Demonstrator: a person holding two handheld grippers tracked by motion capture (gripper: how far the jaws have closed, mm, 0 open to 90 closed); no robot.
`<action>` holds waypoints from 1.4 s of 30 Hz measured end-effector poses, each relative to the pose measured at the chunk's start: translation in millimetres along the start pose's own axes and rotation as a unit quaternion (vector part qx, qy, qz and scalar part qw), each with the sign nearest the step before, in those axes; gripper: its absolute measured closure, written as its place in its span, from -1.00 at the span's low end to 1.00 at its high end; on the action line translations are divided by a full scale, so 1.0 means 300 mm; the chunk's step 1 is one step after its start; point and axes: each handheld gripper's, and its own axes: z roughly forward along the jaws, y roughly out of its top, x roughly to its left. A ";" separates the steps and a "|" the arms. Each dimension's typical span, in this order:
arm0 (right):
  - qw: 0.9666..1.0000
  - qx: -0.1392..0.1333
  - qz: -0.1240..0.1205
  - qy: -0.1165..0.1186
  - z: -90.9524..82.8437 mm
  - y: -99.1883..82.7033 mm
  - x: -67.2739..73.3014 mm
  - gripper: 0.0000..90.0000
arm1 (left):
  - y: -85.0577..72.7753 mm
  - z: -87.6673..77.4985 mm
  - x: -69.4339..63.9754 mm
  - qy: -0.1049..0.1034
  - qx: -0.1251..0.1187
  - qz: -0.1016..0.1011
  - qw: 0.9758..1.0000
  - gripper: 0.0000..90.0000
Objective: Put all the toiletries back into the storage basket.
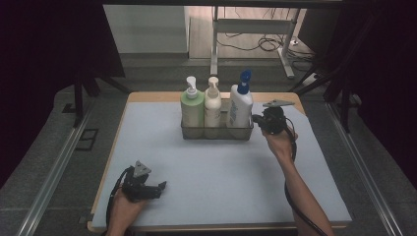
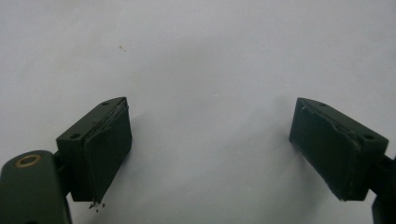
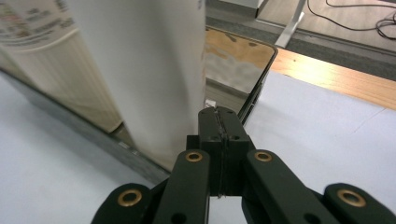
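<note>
Right gripper clenched beside the basket of bottles; left gripper released over the mat.

In the high view, the right gripper [image 1: 256, 119], just right of centre, touches the right end of the wire basket [image 1: 216, 132], next to the white bottle with the blue cap [image 1: 240, 108]. Its own view shows the jaws pressed together with nothing between them, the bottle [image 3: 140, 70] just to their left. The left gripper [image 1: 160, 187] rests at lower left on the pale blue mat [image 1: 221, 172], jaws wide apart.
</note>
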 end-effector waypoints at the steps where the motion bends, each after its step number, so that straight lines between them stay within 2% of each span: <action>1: 1.000 0.002 0.001 -0.003 0.009 0.004 -0.002 0.99 | 0.000 0.000 0.000 0.000 0.000 0.000 1.000 -0.71; 6: 1.000 0.008 0.002 -0.016 0.043 0.021 -0.006 0.99 | 0.000 0.000 0.000 0.000 0.000 0.000 1.000 -0.71; 15: 1.000 0.024 0.005 -0.011 0.094 0.022 -0.003 0.99 | 0.000 0.000 0.000 0.000 0.001 0.000 1.000 -0.71; 24: 0.999 0.032 0.012 -0.005 0.103 0.012 0.000 0.99 | 0.000 0.000 0.000 0.000 0.000 0.000 1.000 -0.71; 34: 0.999 0.038 0.006 0.004 0.120 0.010 0.034 0.98 | 0.000 0.000 0.000 0.000 0.001 0.000 1.000 -0.71; 42: 0.999 0.047 0.006 0.007 0.134 0.003 0.038 0.97 | 0.000 0.000 0.000 0.000 0.000 0.000 1.000 -0.71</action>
